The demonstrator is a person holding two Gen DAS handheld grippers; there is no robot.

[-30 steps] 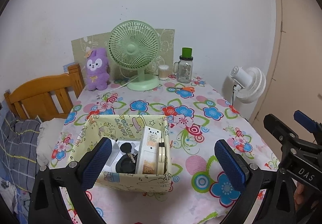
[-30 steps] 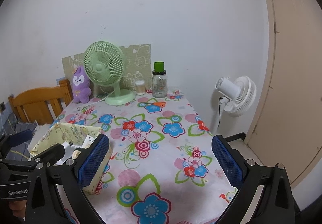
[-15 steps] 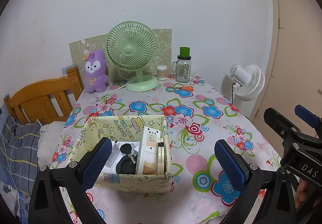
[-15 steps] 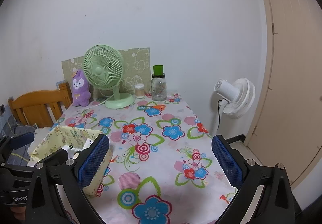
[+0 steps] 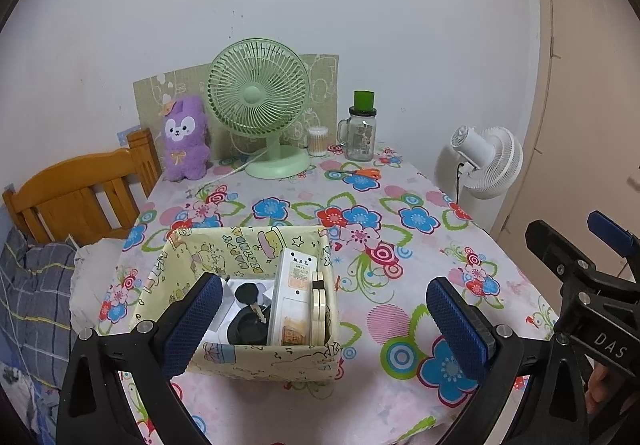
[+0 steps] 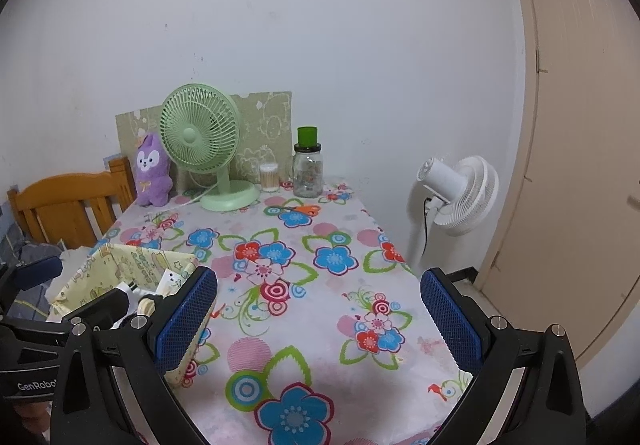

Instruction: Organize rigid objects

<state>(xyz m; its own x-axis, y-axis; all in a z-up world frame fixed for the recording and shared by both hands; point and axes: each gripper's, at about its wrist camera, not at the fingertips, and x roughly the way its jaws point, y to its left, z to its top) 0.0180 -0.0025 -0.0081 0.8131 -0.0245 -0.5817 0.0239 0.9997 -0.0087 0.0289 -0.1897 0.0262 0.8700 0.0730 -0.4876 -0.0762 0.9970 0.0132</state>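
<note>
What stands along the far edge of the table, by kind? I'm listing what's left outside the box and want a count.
Green desk fan: 1
Purple plush toy: 1
Cotton swab container: 1
Glass jar with green lid: 1
Orange-handled scissors, lying just in front: 1
Total: 5

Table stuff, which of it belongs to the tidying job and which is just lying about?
Job: yellow box, white remote, keys, orange scissors.
Lying about: green fan, purple plush, glass jar, swab tub.
</note>
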